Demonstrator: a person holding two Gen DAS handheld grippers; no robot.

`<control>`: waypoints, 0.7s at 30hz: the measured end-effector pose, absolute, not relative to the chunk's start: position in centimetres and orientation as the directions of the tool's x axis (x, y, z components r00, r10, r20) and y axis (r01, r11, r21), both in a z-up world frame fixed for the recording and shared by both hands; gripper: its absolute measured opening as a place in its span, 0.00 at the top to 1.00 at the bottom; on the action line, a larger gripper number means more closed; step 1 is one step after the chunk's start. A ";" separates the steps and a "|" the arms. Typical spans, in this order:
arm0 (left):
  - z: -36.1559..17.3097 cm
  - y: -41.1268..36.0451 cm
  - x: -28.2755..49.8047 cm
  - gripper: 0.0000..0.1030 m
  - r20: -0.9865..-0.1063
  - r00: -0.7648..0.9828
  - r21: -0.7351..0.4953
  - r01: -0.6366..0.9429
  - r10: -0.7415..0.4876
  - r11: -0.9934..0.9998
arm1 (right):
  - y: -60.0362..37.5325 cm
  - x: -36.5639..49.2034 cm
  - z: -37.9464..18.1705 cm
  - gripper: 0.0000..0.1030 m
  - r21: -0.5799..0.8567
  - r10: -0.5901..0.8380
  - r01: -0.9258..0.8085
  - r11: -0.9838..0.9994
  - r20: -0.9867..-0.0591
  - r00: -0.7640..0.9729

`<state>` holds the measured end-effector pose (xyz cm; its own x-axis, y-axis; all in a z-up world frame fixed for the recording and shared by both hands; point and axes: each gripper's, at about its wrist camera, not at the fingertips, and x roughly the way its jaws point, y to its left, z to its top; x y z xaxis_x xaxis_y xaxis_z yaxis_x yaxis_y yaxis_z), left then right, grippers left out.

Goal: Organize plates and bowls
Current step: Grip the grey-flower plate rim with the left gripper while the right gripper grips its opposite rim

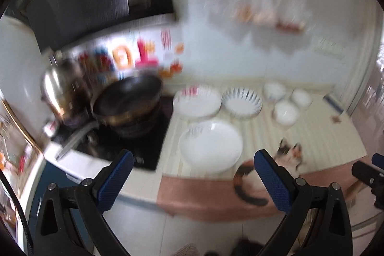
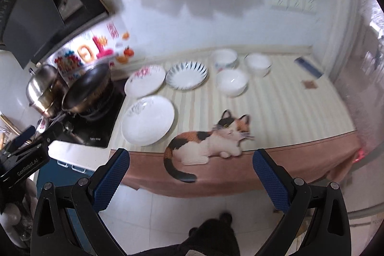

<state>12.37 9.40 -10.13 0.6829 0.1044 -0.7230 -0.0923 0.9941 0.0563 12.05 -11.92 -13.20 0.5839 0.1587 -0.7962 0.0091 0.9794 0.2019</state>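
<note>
A: Left gripper (image 1: pixel 193 166) wide open, holding nothing; right gripper (image 2: pixel 191 163) the same, both short of the surface (image 2: pixel 276 112).
B: Dishes?
A: Three plates (image 2: pixel 148 123) sit by the stove (image 2: pixel 96 124), three bowls (image 2: pixel 231 82) toward the back right, all apart.

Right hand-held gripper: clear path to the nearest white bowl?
Probably yes. The right hand-held gripper is open and off the counter edge; only bare mat with the cat print lies before the nearest white bowl.
</note>
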 end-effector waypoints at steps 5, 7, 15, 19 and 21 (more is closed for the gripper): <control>-15.8 12.8 17.4 0.00 -0.812 0.569 0.051 -0.155 0.132 0.987 | -10.4 20.5 -20.3 0.00 0.275 0.254 -0.024 0.961 -0.850 0.462; -18.3 13.9 19.7 0.00 -0.836 0.528 0.057 -0.181 0.146 0.982 | -9.7 24.4 -23.6 0.00 0.307 0.294 -0.036 0.951 -0.861 0.415; -27.0 17.1 28.6 0.00 -0.920 0.372 0.032 -0.239 0.122 0.970 | -6.6 37.2 -34.0 0.02 0.347 0.357 -0.084 0.934 -0.905 0.233; -31.2 17.6 32.3 0.02 -0.954 0.293 0.000 -0.238 0.071 0.971 | -5.4 41.2 -38.2 0.13 0.379 0.386 -0.073 0.922 -0.908 0.165; -33.1 17.7 33.7 0.15 -0.966 0.257 -0.024 -0.229 0.037 0.973 | -4.8 42.8 -40.1 0.24 0.428 0.434 -0.075 0.901 -0.893 0.120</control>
<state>33.74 17.68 -33.11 0.2571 0.0372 -0.9657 -0.2293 0.9731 -0.0235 42.83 -4.78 -40.08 0.1197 0.4342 -0.8928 -0.0748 0.9007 0.4280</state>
